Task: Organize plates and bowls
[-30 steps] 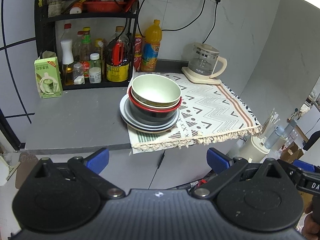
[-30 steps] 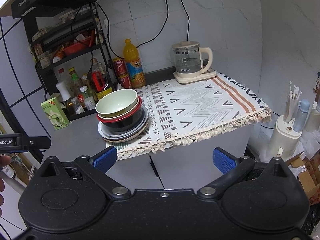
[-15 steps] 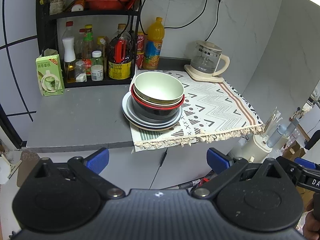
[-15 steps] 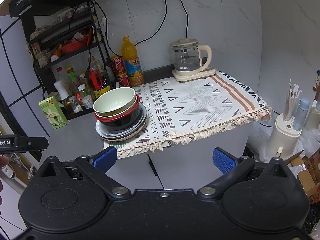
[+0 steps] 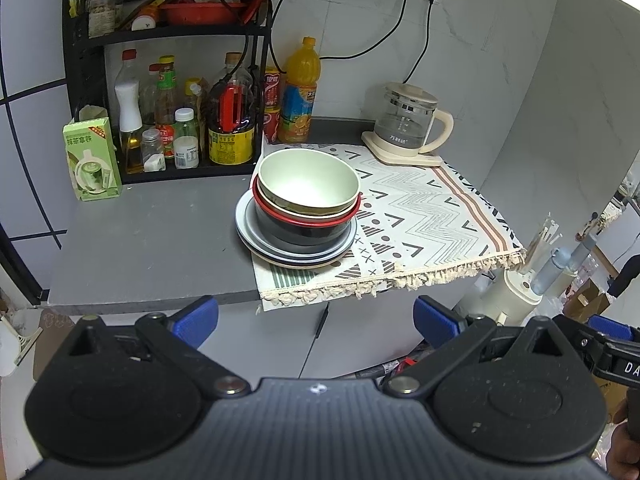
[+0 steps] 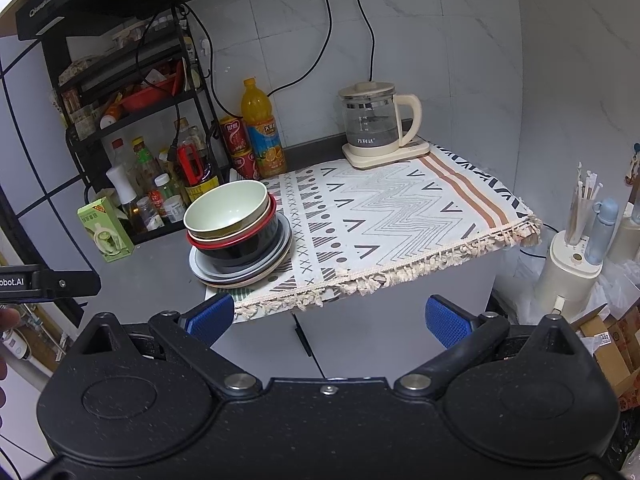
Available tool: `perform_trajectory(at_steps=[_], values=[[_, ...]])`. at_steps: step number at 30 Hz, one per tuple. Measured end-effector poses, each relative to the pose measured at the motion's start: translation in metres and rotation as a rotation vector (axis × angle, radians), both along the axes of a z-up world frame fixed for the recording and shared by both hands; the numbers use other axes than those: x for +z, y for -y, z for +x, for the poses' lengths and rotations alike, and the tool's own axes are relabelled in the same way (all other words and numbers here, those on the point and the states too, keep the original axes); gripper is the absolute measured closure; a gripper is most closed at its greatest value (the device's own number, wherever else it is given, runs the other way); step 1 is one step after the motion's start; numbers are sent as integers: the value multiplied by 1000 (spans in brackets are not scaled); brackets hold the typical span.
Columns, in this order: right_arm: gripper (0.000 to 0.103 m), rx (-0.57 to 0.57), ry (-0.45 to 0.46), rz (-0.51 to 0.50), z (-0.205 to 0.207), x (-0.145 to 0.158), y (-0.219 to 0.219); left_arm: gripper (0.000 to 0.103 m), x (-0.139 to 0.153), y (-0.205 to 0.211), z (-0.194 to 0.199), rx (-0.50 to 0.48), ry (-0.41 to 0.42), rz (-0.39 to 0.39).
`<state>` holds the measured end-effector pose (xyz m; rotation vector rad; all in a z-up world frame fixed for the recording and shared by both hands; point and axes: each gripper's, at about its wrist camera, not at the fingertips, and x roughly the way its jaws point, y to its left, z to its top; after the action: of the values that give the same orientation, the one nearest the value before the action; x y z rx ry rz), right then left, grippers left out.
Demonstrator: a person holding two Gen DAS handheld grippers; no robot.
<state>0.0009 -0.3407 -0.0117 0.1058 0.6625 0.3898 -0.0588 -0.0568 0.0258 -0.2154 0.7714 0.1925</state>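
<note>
We hold the left hand-held gripper (image 5: 316,318) and right hand-held gripper (image 6: 330,316) spread wide, empty, short of the desk (image 5: 152,248). The stacked bowls (image 5: 308,190) sit on plates (image 5: 296,254) at the cloth's (image 5: 420,216) left edge.

Pale green bowl (image 5: 308,182) tops a red-rimmed black bowl (image 5: 304,227); the cloth (image 5: 420,216) shows black zigzags on white.

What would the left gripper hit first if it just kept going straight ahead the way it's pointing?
Probably the stacked dishes: the left gripper, open and short of the counter, points roughly at the pale green bowl topping the plates. Depth is unclear; held low, it could meet the cloth's fringe first.
</note>
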Motion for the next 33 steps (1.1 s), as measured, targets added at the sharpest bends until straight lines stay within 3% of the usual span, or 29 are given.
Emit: perform_trajectory(at_steps=[33], values=[[0,7,22,0,-8,5,16,0,1,18,-5,-15,15,-1]])
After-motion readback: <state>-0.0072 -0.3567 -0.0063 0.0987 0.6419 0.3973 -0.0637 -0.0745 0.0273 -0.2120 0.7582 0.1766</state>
